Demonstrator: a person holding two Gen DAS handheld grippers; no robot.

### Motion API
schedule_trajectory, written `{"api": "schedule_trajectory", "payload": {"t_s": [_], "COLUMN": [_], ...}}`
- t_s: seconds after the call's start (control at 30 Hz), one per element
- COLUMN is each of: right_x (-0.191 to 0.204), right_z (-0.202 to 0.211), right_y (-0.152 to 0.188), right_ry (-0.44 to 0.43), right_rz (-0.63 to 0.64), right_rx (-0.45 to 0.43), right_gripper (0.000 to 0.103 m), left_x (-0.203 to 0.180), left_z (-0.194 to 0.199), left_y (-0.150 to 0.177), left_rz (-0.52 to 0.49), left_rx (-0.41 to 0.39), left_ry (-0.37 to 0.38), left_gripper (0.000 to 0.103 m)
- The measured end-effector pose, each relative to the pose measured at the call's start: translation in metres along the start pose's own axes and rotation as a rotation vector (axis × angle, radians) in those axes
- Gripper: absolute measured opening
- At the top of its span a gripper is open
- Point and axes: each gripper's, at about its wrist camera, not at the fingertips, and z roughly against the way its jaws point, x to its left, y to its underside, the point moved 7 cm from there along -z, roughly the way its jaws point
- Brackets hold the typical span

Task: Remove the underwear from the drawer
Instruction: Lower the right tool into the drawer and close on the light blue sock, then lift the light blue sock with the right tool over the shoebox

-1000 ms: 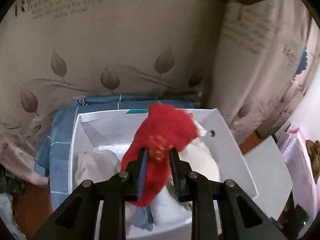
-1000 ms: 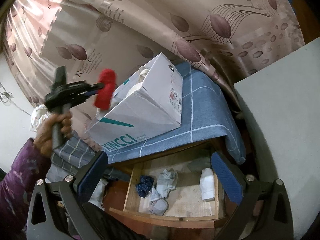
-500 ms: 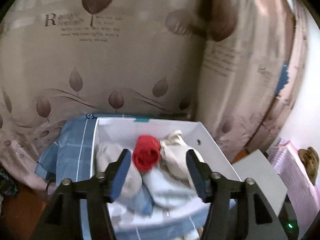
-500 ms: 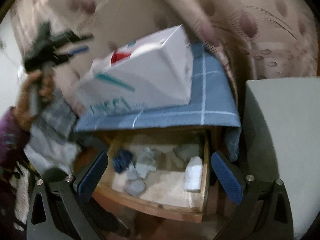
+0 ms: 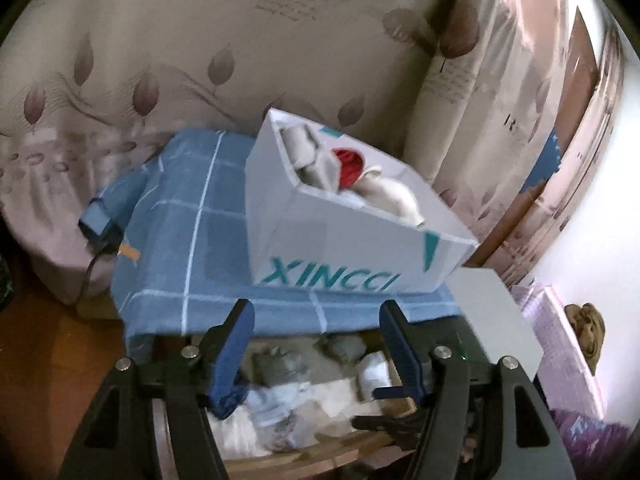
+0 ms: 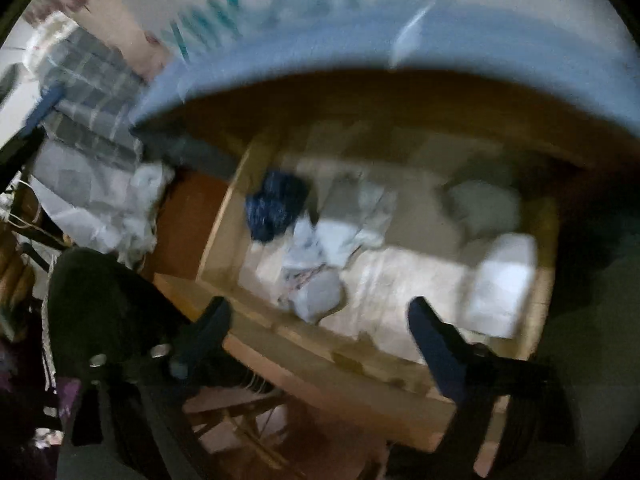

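Below the blue checked cloth (image 5: 188,240), the wooden drawer (image 6: 256,320) stood open with loose underwear (image 6: 320,240) lying inside. Left gripper (image 5: 316,340), jaws just opened further, hung empty over the drawer; the red piece (image 5: 350,164) lay in the white box (image 5: 320,248). Right gripper (image 6: 320,324), jaws just narrowed but apart, held nothing above the drawer's front edge.
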Motion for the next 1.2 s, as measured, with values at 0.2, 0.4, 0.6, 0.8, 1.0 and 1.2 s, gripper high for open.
{"api": "schedule_trajectory", "payload": {"t_s": [0.2,0.4,0.6,0.8,1.0,1.2], "right_x": [0.024,0.015,0.016,0.012,0.015,0.017], "right_z": [-0.064,-0.108,-0.138,-0.155,-0.169,-0.173], "right_y": [-0.009,-0.007,-0.008,-0.006,-0.008,-0.012], "right_ry": [0.064,0.118,0.138,0.148,0.137,0.161], "right_rz": [0.036,-0.024,-0.052,-0.095,-0.078,0.006], "right_rx": [0.137,0.246,0.342,0.450,0.524,0.529], "right_gripper": [0.074,0.083,0.082,0.082,0.077,0.029], "left_x": [0.006,0.014,0.020,0.024,0.026,0.027], "left_z": [-0.011,-0.021,-0.024,-0.029,-0.034,-0.039], "left_y": [0.019,0.025,0.026,0.028,0.029,0.033], "left_rz": [-0.065,-0.032,-0.002,0.018,0.041,0.019], "left_rx": [0.001,0.040,0.052,0.078,0.098,0.121], "left_ry": [-0.051,-0.047,-0.046,-0.039,-0.046,-0.066], "left_gripper": [0.067,0.067,0.067,0.067,0.067,0.067]}}
